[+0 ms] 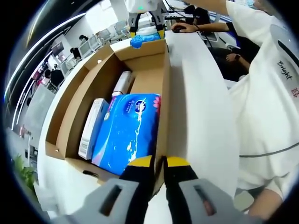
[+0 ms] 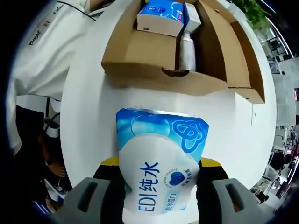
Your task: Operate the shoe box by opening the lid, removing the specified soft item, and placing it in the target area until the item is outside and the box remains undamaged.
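The open cardboard shoe box (image 1: 161, 88) lies on a white table (image 1: 196, 107). Inside it are a blue tissue pack (image 1: 128, 133), a white carton (image 1: 92, 128) and a silver bottle (image 1: 122, 84). My left gripper (image 1: 160, 170) is shut on the box's near wall, with the cardboard edge between its yellow-tipped jaws. My right gripper (image 2: 161, 164) is shut on a soft blue-and-white wipes pack (image 2: 159, 158), held over the table outside the box (image 2: 140, 56). In the left gripper view that gripper (image 1: 145, 29) and its pack (image 1: 145, 39) appear beyond the box's far end.
A person in a white shirt (image 1: 266, 107) stands close along the table's side. Further back, other people sit at desks (image 1: 196, 23). The box flaps (image 2: 243, 56) stand spread outward. White tabletop (image 2: 93, 116) lies between the box and the held pack.
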Demonstrator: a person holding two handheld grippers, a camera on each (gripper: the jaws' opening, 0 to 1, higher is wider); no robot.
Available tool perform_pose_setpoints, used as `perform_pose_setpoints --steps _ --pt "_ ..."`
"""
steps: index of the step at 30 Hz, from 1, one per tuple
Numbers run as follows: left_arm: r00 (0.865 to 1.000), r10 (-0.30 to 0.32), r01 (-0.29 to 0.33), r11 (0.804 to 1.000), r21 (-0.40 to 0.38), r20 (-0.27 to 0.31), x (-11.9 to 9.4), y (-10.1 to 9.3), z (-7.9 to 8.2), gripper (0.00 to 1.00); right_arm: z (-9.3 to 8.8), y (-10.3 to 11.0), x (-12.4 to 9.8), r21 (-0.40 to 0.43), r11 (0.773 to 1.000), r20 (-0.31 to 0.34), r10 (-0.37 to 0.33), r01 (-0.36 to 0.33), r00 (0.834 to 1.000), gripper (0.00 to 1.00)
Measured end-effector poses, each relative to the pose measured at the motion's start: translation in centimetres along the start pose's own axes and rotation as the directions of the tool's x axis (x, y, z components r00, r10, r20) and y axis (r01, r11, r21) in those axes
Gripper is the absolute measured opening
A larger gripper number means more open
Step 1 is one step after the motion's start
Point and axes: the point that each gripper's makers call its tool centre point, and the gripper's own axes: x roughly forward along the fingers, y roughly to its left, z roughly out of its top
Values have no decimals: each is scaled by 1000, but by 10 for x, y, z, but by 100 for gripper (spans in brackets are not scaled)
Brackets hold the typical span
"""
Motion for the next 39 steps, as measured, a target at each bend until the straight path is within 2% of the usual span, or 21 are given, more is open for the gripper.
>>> perform_pose_setpoints --steps 5,15,29,39 --pt "1000 0 0 1000 0 2 0 0 0 8 0 0 9 -23 1000 -25 10 -10 1000 60" --pt "1000 0 0 1000 2 2 0 0 1 8 2 4 15 -17 1000 2 23 -23 1000 60" --pt "1000 3 -3 1000 9 -1 0 -1 1 8 -1 6 27 -23 999 -4 37 -37 999 60" --pt "1000 -6 6 1000 -7 -3 0 -1 0 8 -1 6 30 2 999 -7 42 -42 999 60"
